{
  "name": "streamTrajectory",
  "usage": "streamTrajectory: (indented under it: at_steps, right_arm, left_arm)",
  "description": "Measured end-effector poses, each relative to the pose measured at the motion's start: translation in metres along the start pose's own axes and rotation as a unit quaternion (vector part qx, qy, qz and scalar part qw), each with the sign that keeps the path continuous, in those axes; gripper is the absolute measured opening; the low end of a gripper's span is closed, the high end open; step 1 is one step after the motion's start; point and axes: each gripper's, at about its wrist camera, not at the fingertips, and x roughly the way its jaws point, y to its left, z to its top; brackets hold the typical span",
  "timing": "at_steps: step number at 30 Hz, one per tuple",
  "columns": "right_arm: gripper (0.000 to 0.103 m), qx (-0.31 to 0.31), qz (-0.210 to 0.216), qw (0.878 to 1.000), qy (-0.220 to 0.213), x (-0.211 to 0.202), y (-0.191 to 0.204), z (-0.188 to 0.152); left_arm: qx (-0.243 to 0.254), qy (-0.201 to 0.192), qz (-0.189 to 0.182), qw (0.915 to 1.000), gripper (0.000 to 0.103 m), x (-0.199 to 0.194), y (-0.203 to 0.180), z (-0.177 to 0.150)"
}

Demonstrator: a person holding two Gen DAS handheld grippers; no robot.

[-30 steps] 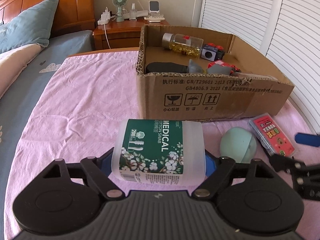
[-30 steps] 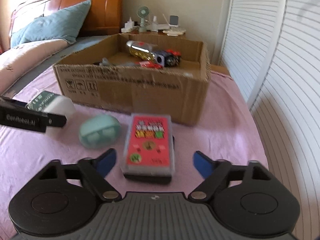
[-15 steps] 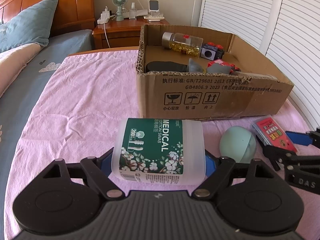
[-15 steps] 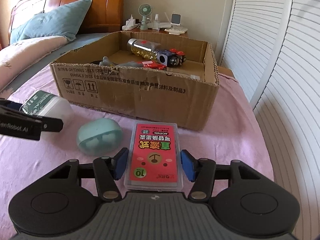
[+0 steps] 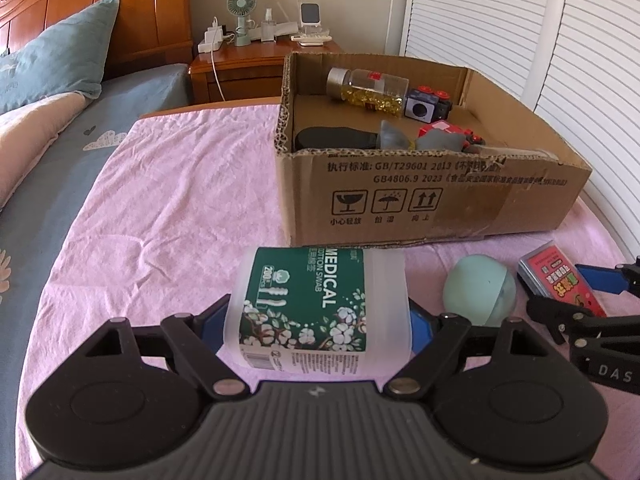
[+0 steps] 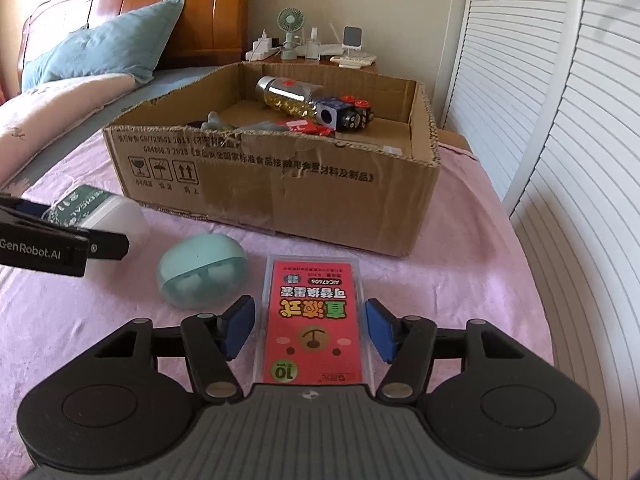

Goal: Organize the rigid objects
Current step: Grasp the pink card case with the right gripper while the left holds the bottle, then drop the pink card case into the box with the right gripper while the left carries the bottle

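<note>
My left gripper (image 5: pixel 320 322) is shut on a white cotton swab tub (image 5: pixel 320 304) with a green label, lying on its side on the pink sheet. My right gripper (image 6: pixel 314 330) is open around a red card box (image 6: pixel 314 320); small gaps show between its blue pads and the box. A mint egg-shaped case (image 6: pixel 202 274) lies between the two; it also shows in the left wrist view (image 5: pixel 480 296). The cardboard box (image 5: pixel 432 204) stands behind them, holding a bottle of yellow capsules (image 5: pixel 368 90) and toy pieces.
A nightstand (image 5: pixel 240 64) with a small fan stands behind the box. White louvred doors (image 6: pixel 560 100) run close along the right. Pillows (image 6: pixel 100 52) and the wooden headboard are at the far left.
My right gripper moved forward around the red card box and narrowed its jaws. My left gripper stayed on the swab tub, nearly still.
</note>
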Motion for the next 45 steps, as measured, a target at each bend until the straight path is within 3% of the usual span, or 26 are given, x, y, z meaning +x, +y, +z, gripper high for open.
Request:
streamTrajectory:
  at_steps: [10,17,26,34,45]
  right_arm:
    - [0.061,0.004,0.002,1.0,0.001,-0.003,-0.002,0.001]
    - [0.061,-0.013,0.009,1.0,-0.006,-0.015,0.001,0.005]
    - [0.061,-0.033,0.021,0.999,-0.024,-0.044,-0.002,0.02]
    - [0.061,-0.018,0.03,0.998,-0.054,-0.059,-0.016,0.057]
    - [0.061,-0.021,0.006,0.998,-0.059,-0.022,-0.036,0.126]
  left_arm:
    - [0.011,-0.001,-0.001,0.9999,0.083,-0.003,0.001,0.001]
    - [0.049,-0.009,-0.009,0.9987,0.083,-0.019,-0.002,0.004]
    - [0.08,0.006,-0.043,0.9958,0.083,-0.044,0.003,0.007]
    - [0.091,-0.005,-0.058,0.9941,0.083,-0.06,0.004,0.022]
    - [0.111,-0.031,-0.059,0.9916,0.083,-0.064,-0.002,0.051]
